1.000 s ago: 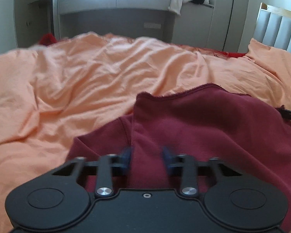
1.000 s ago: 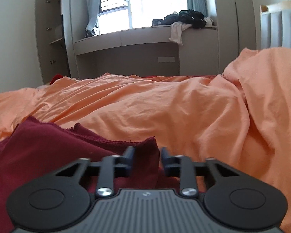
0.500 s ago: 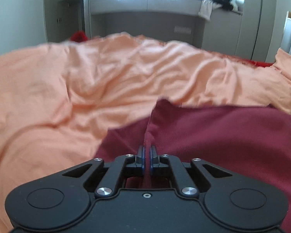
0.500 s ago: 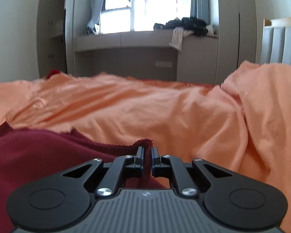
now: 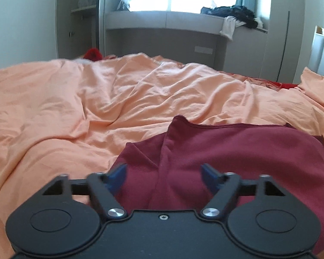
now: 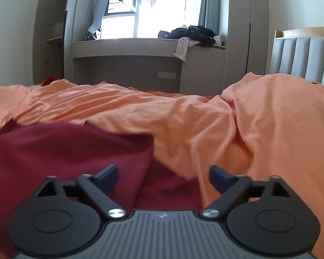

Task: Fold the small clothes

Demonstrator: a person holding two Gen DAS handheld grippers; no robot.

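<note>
A dark red garment point(image 5: 237, 151) lies on the orange bed sheet point(image 5: 97, 103), with a folded layer on top and a crease running toward the camera. My left gripper point(image 5: 164, 176) is open just above the garment's left part, holding nothing. In the right wrist view the same red garment point(image 6: 64, 149) fills the lower left. My right gripper point(image 6: 163, 178) is open over the garment's right edge, holding nothing.
The rumpled orange sheet point(image 6: 226, 129) covers the bed, bunched high at the right. A padded grey headboard point(image 6: 302, 58) stands at the right. A window bench point(image 6: 140, 49) with a pile of dark clothes point(image 6: 192, 33) is behind the bed. A red item point(image 5: 92, 54) lies at the far edge.
Both grippers shut on the red garment's edge half a second ago and have now opened, letting it go. The garment lies flatter on the sheet.
</note>
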